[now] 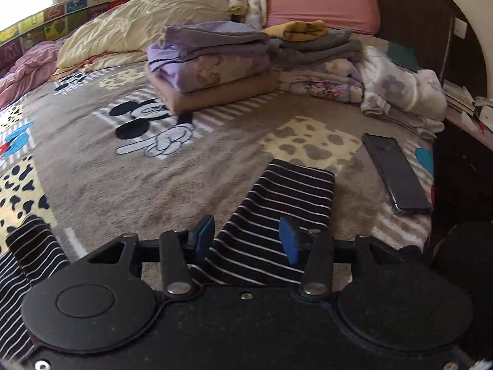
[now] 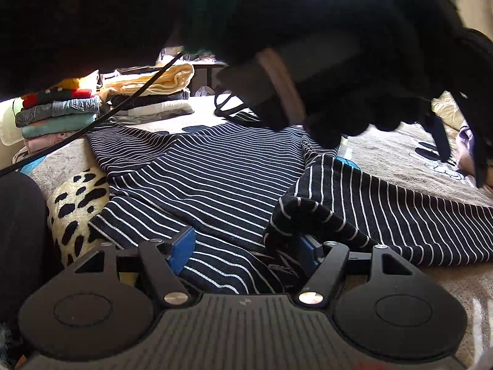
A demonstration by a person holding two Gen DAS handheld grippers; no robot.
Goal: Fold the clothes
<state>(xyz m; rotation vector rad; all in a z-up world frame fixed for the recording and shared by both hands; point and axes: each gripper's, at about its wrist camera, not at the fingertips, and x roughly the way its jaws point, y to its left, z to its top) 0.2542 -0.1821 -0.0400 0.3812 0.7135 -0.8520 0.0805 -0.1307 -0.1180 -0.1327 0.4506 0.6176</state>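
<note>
On the bed [image 1: 92, 166], item one: striped top [image 2: 215, 178], navy with white lines, lying spread across the cartoon-print blanket [image 1: 234, 141], body flat, one sleeve [image 1: 286, 203] stretched forward, the hem near you rucked into a raised hump; not yet a folded bundle, so by my judgement the fold of this garment is in progress; whether early or midway cannot be settled.

Item two: left gripper [image 1: 248, 236], held low and level over the sleeve, jaws apart, blue pads either side of the cloth, nothing pinched.

Item three: right gripper [image 2: 246, 246], low at the hem, jaws apart; the hump of cloth rests against the right-hand pad, unclamped.

Next move, as a judgement: you will need cloth between the pads and both layers caught; mind the phone [image 1: 397, 175] just beside the sleeve.

Item four: folded stacks [image 1: 212, 58] well beyond; a dark sleeve of yours [image 2: 339, 46] crosses overhead in the right view.
</note>
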